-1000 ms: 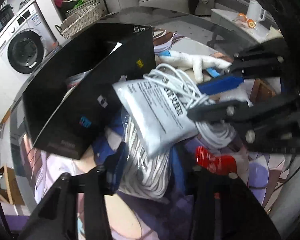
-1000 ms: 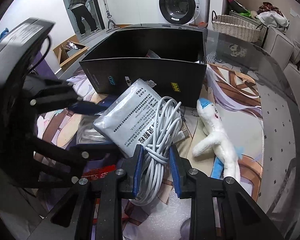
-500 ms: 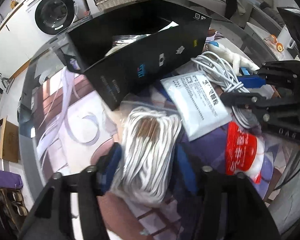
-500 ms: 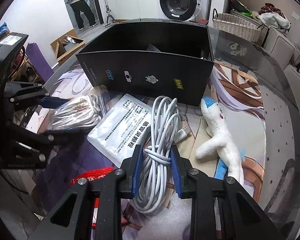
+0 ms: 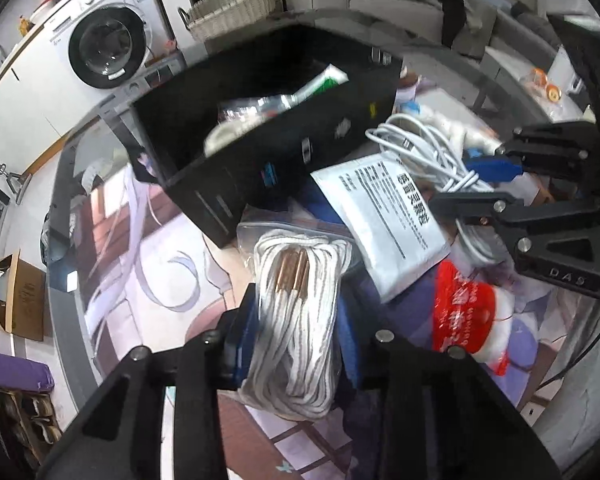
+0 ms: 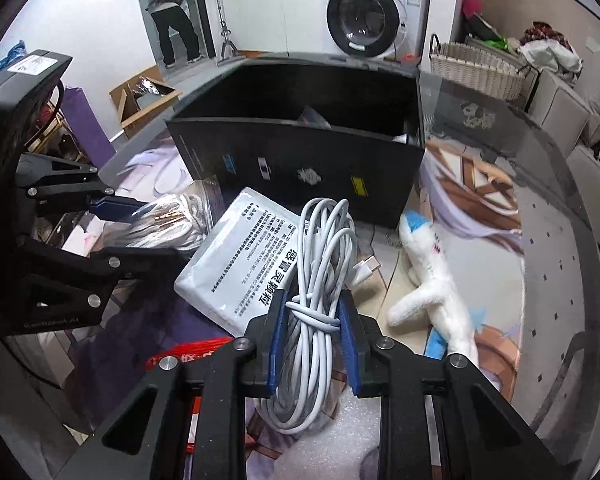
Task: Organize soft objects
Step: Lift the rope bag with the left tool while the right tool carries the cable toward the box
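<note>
My left gripper (image 5: 296,332) is shut on a clear bag of white striped rope (image 5: 296,320) and holds it in front of the black box (image 5: 260,160). The bag also shows in the right wrist view (image 6: 168,224). My right gripper (image 6: 312,332) is shut on a coil of white cable (image 6: 320,280); the cable also shows in the left wrist view (image 5: 424,152). A silver-white pouch (image 6: 248,264) lies between the two bundles. A white and blue plush toy (image 6: 432,284) lies to the right. A red packet (image 5: 464,308) lies near the front.
The black box (image 6: 300,140) holds a tube and other items. A printed mat (image 6: 480,200) covers the round glass table. A washing machine (image 6: 368,12), a wicker basket (image 6: 476,68) and sofas stand behind. A person (image 6: 172,12) stands far back.
My left gripper has lifted the rope bag out from under the pouch and moved it left, toward the box's near corner. My right gripper keeps its hold on the cable.
</note>
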The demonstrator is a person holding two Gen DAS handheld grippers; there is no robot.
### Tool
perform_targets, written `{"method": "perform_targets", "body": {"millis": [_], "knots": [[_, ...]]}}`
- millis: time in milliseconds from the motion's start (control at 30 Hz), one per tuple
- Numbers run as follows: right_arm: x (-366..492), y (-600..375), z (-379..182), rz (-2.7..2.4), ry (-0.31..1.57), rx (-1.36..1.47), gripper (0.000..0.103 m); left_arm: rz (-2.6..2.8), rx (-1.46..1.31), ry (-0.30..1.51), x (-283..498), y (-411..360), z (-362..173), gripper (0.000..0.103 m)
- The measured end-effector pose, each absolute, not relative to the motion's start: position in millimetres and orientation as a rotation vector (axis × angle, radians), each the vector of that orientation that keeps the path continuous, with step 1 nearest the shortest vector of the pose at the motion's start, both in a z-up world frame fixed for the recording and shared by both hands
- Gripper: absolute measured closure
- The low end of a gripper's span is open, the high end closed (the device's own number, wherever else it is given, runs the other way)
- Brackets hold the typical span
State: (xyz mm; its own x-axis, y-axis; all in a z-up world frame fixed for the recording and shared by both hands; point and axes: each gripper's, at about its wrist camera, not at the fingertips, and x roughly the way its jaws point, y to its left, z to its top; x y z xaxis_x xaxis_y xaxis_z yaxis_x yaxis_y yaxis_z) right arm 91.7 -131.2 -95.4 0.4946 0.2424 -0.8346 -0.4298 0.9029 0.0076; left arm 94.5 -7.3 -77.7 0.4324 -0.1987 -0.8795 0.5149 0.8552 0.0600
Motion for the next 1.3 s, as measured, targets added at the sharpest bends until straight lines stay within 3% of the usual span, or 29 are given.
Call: {"method": "perform_targets", "body": {"millis": [333, 1033, 1300], "knots": [[79, -133, -65, 0.441, 0.844, -0.142, 0.079, -0.512, 0.315, 0.876, 76, -7, -41, 0.069], [12, -130, 21, 0.481, 0.295, -0.151, 0.079, -0.427, 0.134, 0.385, 45, 34, 29, 0.068], [-3, -130, 28, 0.499, 0.249, -0.138, 0.078, -0.404, 0.105, 0.306, 40, 44, 38, 0.068]]}}
